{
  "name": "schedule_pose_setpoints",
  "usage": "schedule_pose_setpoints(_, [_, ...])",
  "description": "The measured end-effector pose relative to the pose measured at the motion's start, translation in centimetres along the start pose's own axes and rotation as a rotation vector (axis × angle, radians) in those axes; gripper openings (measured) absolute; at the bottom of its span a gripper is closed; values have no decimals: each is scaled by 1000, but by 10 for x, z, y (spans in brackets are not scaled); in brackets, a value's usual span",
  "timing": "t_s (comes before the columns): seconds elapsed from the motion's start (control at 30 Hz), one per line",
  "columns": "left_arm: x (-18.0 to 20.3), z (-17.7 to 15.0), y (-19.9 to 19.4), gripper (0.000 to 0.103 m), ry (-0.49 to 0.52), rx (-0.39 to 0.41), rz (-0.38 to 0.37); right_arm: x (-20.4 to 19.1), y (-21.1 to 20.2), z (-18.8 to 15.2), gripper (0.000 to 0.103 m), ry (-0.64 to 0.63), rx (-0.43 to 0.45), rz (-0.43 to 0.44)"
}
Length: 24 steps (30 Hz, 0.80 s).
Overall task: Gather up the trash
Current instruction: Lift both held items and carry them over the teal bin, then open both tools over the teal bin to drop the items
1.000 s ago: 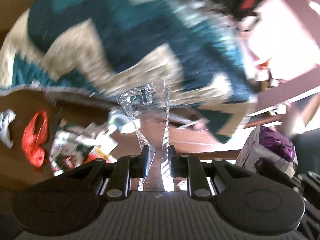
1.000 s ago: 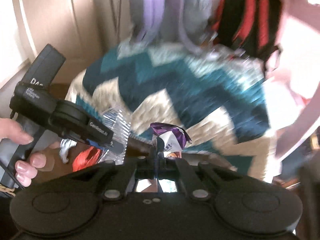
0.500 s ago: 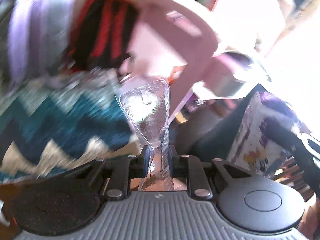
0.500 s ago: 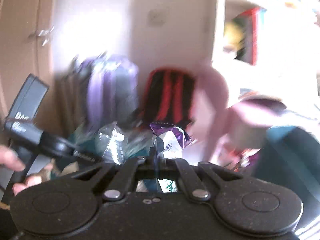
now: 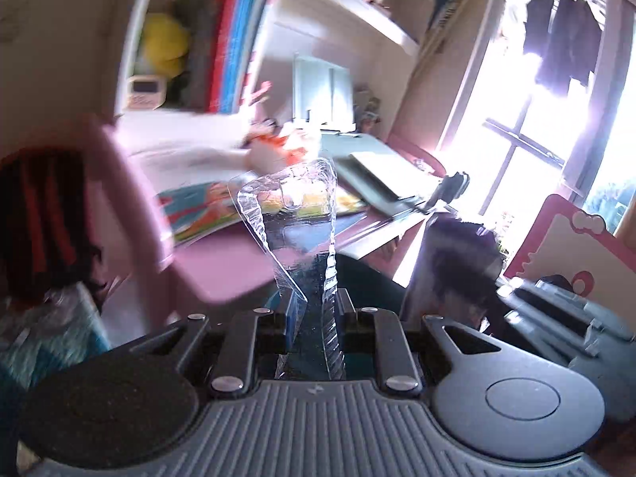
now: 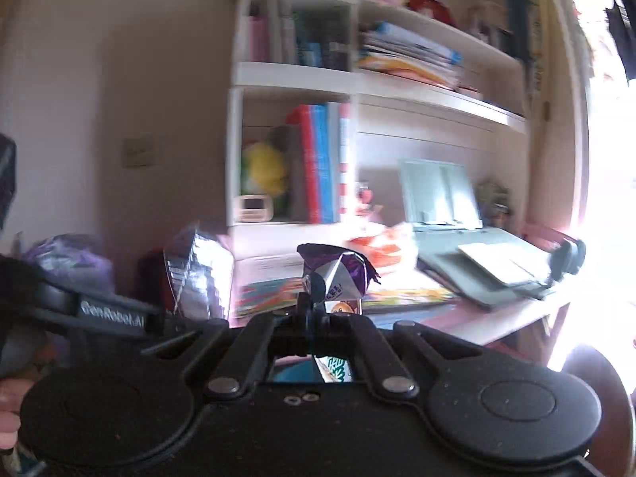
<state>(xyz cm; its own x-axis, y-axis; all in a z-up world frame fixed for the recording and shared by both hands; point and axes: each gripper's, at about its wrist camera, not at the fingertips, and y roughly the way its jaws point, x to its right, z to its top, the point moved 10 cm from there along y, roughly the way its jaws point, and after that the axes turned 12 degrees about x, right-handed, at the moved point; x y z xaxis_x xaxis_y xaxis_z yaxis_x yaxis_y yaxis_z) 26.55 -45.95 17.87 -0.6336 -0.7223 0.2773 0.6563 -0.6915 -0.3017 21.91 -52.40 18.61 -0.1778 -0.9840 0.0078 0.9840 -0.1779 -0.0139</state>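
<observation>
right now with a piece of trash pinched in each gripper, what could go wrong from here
The clear plastic wrapper is thin and crumpled; the left gripper pinches only its narrow lower end, so it could slip out.

The purple snack wrapper sits in the right gripper by one small corner, so a jolt might shake it loose.

The two grippers are close together, above a cluttered pink desk; a dropped wrapper might get lost among the books there.

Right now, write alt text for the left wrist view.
The left gripper is shut on a clear plastic wrapper standing up between its fingers. Behind it, blurred, are a pink desk, a bookshelf and a bright window.
</observation>
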Motion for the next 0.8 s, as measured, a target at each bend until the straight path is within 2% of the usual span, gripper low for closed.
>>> schedule_pose_setpoints(0.13, [20, -7, 43, 20, 17, -15, -5, 30, 17, -19, 0, 29, -31, -43])
schedule_pose_setpoints(0.3, [25, -35, 85, 20, 42, -50, 1, 49, 20, -55, 0, 70, -76, -53])
schedule_pose_setpoints(0.53, [21, -60, 116, 22, 81, -101, 16, 61, 26, -97, 0, 57, -173, -74])
schedule_pose_setpoints(0.67, [26, -75, 130, 22, 91, -144, 21, 63, 28, -109, 9, 59, -219, -73])
schedule_pose_setpoints(0.8, [26, -89, 148, 30, 105, -187, 42, 63, 26, -121, 15, 65, -267, -80])
